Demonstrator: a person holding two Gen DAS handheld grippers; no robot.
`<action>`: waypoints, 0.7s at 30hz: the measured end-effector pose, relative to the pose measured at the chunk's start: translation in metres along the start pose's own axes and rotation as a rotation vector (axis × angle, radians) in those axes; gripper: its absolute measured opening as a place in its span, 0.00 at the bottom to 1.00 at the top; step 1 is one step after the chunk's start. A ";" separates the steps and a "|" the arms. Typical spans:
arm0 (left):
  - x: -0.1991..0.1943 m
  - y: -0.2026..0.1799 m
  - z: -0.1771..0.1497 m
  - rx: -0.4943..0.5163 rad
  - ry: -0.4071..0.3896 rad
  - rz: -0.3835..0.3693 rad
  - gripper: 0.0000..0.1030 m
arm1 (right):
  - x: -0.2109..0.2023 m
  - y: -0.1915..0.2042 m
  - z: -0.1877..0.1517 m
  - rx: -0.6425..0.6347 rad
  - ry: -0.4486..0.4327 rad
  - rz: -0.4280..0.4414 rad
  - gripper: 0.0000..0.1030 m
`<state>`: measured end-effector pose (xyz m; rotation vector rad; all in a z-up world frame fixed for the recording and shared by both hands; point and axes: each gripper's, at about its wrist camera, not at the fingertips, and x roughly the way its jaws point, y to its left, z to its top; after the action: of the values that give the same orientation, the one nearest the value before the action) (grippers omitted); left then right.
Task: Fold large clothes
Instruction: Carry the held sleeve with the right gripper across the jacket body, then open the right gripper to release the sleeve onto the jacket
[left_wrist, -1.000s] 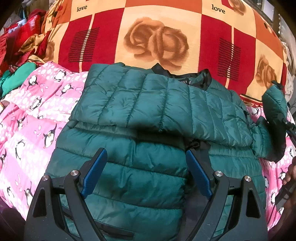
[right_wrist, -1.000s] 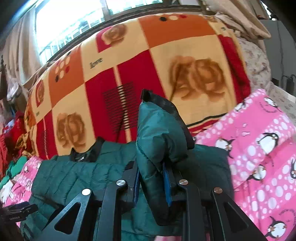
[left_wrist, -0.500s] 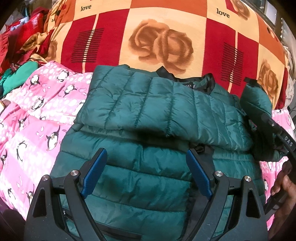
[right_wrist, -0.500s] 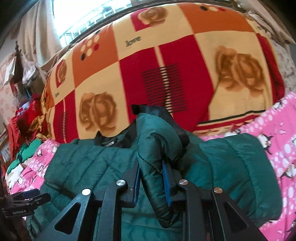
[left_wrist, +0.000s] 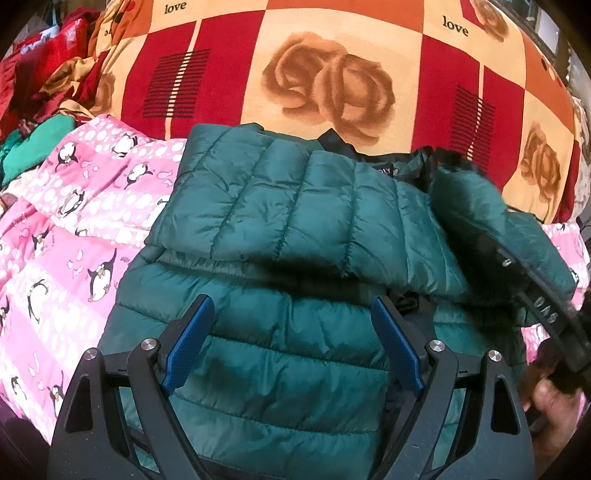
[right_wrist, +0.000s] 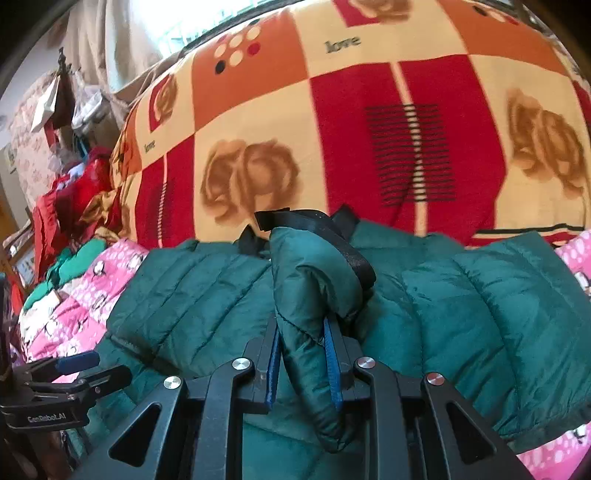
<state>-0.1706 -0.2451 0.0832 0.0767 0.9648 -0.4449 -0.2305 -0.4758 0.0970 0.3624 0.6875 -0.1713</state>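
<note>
A dark green quilted puffer jacket (left_wrist: 280, 236) lies on a pink penguin-print sheet (left_wrist: 70, 236), with one sleeve folded across its chest. My left gripper (left_wrist: 291, 317) hovers open over the jacket's lower body, nothing between its blue pads. My right gripper (right_wrist: 303, 332) is shut on the other sleeve's cuff end (right_wrist: 314, 280), which has a black band, and holds it above the jacket's chest. From the left wrist view that held sleeve (left_wrist: 476, 206) hangs over the jacket's right shoulder, the right gripper behind it. In the right wrist view the left gripper (right_wrist: 74, 363) shows at the lower left.
A red, orange and cream rose blanket (left_wrist: 332, 74) covers the bed behind the jacket. Red and green clothes (right_wrist: 70, 221) are piled at the far left. A hand (left_wrist: 554, 410) holds the right gripper's handle at the lower right edge.
The right gripper has carried the sleeve cuff leftward, from beside the jacket to above its right shoulder and chest. The left gripper has stayed open over the lower body.
</note>
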 end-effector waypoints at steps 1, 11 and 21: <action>-0.001 0.002 0.000 -0.004 -0.002 -0.003 0.84 | 0.004 0.003 -0.001 0.000 0.008 0.004 0.20; 0.004 0.028 0.005 -0.098 0.009 -0.014 0.84 | 0.048 0.018 -0.009 0.017 0.131 0.025 0.21; 0.003 0.029 0.008 -0.139 0.028 -0.084 0.84 | 0.034 0.036 -0.013 -0.005 0.162 0.052 0.71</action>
<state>-0.1513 -0.2219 0.0813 -0.0838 1.0272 -0.4533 -0.2024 -0.4393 0.0754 0.3913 0.8374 -0.0916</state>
